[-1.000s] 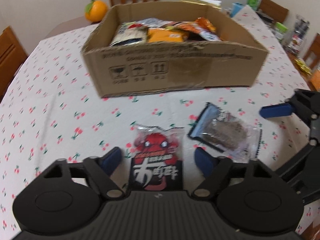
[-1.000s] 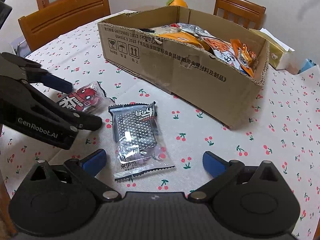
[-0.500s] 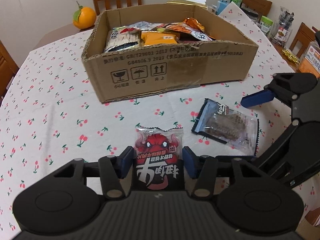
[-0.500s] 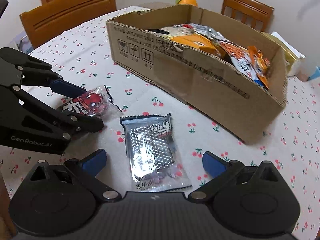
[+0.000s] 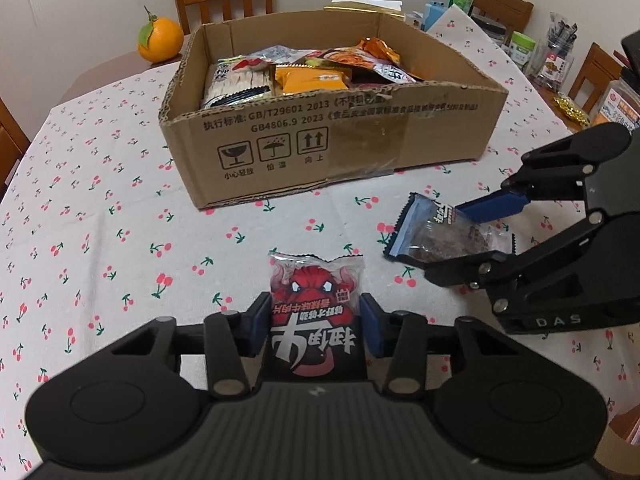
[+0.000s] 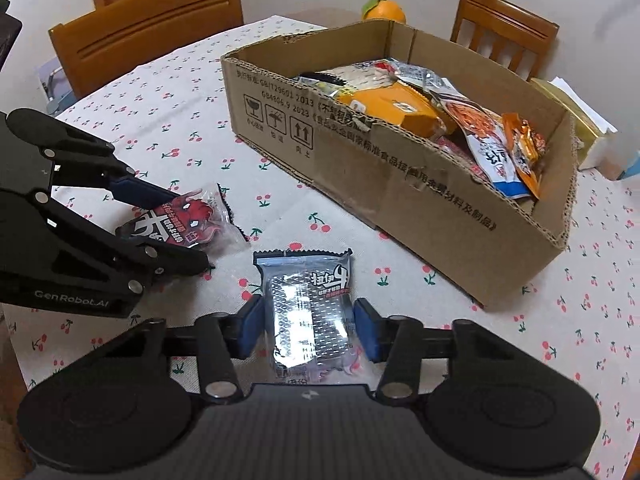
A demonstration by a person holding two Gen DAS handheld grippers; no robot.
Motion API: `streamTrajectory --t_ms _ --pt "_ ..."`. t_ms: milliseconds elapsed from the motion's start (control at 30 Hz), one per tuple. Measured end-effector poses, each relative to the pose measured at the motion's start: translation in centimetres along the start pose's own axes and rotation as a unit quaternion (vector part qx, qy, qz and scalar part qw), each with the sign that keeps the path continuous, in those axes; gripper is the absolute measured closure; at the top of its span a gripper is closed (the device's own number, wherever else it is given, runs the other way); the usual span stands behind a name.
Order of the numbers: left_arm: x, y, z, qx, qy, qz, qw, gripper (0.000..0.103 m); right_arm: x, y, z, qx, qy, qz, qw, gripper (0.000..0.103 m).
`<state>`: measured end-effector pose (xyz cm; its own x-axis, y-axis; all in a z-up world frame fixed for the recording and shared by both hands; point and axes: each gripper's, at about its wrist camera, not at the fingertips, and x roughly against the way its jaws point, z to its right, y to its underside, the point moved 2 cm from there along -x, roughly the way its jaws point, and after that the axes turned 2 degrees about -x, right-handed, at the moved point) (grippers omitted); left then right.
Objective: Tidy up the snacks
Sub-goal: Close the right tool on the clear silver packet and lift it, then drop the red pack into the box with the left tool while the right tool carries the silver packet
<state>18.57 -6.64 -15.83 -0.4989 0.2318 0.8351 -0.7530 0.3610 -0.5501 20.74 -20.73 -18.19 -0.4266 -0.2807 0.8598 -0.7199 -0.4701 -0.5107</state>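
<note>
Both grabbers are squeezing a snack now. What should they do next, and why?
Probably lift both packets. The left gripper has just closed its jaws on the red packet, the right gripper on the silver packet, both still on the tablecloth, and the cardboard box stands just beyond.

My matt black plastic jaws pinch glossy foil snack packets (image 6: pixel 308 312); rough cardboard box (image 5: pixel 360 148), cotton-look tablecloth (image 5: pixel 100 220).

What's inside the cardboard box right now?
The cardboard box holds a loose pile of snack packets: an orange packet, a pale striped one, and orange-and-white noodle packs. Anything beneath them, and the box floor, is covered.
</note>
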Motion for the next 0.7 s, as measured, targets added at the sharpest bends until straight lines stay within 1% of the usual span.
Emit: streamTrajectory --t_ms 100,300,467,600,700 --pt "0.2 -0.2 -0.1 -0.004 0.002 -0.003 1.0000 0.059 0.2 0.2 -0.1 -0.014 0.007 -0.001 1.000 0.052" --pt "1.7 -0.8 -0.3 -0.019 0.009 -0.003 0.9998 0.059 1.6 0.1 0.2 -0.038 0.004 -0.001 0.999 0.052" --pt "4.0 -1.8 -0.7 -0.038 0.020 0.004 0.9991 0.059 3.7 -0.6 0.2 -0.030 0.003 0.002 1.000 0.052" --pt "6.0 -2.9 -1.2 -0.049 0.034 0.007 0.9982 0.059 5.8 -1.4 0.4 -0.024 -0.004 0.012 1.000 0.052" --pt "7.0 -3.9 -1.5 -0.057 0.036 0.008 0.9977 0.059 6.9 -2.1 0.6 -0.021 -0.002 0.016 1.000 0.052"
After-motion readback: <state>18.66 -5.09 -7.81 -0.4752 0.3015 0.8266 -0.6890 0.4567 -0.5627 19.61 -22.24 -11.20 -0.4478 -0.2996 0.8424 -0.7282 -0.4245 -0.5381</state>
